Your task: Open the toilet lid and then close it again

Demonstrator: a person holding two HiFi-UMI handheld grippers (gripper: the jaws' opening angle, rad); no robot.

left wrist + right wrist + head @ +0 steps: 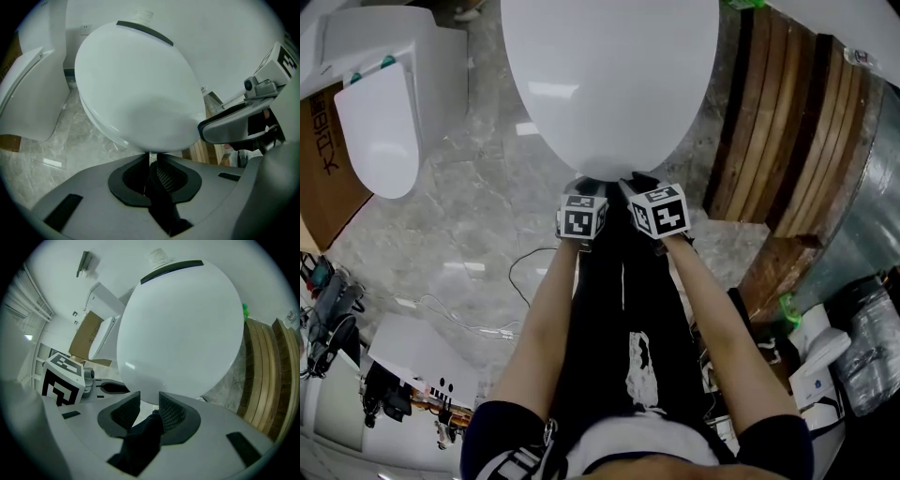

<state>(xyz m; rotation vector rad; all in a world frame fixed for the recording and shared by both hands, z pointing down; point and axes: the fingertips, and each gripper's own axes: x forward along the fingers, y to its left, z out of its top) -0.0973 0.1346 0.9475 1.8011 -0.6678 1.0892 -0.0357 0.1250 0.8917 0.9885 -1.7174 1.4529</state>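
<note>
Left gripper [153, 157] and right gripper [149, 399] each pinch the front edge of the white toilet lid [609, 75], which stretches away beyond their fingertips. The lid looks nearly down: opening probably done, final lowering left.

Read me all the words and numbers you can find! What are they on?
No words can be read here.
Cardboard: dark print, turned sideways, too blurred to read.
White box: little black marks, too small to read.
Cubes on the left gripper and right gripper: black-and-white square patterns, no words.
Toilet lid: no writing.
</note>
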